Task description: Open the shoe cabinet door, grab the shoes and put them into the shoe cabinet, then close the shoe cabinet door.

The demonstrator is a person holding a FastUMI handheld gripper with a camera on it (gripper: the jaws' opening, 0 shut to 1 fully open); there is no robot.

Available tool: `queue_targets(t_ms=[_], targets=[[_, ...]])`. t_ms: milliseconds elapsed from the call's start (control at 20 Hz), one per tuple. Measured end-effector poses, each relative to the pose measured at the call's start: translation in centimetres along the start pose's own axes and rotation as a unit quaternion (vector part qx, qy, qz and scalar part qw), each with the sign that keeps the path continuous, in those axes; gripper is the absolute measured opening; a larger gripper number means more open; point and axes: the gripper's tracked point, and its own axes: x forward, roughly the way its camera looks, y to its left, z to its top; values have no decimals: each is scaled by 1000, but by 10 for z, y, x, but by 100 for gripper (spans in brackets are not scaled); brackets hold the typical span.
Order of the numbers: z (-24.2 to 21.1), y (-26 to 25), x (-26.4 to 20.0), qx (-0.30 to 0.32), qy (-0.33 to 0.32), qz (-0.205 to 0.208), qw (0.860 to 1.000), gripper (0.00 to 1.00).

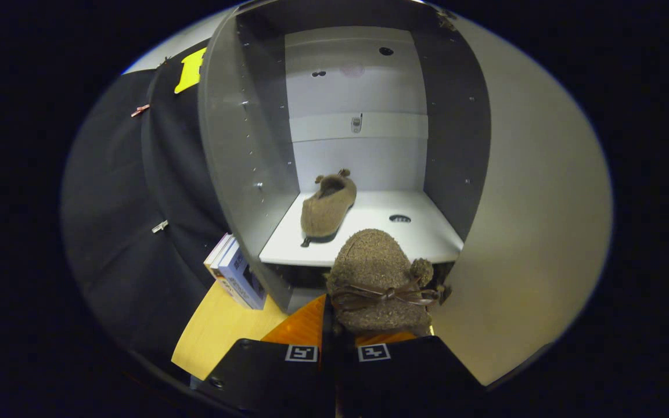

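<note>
Open cabinet beyond fingers' clamped slipper

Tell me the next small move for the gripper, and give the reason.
Probably carry the second slipper, clamped in the gripper, forward over the white shelf and set it right of the first slipper. The cabinet stands open and that spot looks free.
</note>
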Motion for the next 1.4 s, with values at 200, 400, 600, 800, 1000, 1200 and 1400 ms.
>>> queue_targets(t_ms=[200, 400, 600, 800, 1000, 1200, 1400], targets=[[57, -13, 50, 18, -10, -11, 1000, 11], [93, -32, 113, -10, -5, -32, 999, 11], [105, -52, 167, -31, 7, -63, 998, 11], [100, -65, 213, -35, 30, -84, 995, 10], [81, -65, 242, -42, 70, -85, 993, 10], [76, -63, 253, -30, 79, -93, 992, 11], [70, -58, 244, -15, 94, -83, 992, 24]])
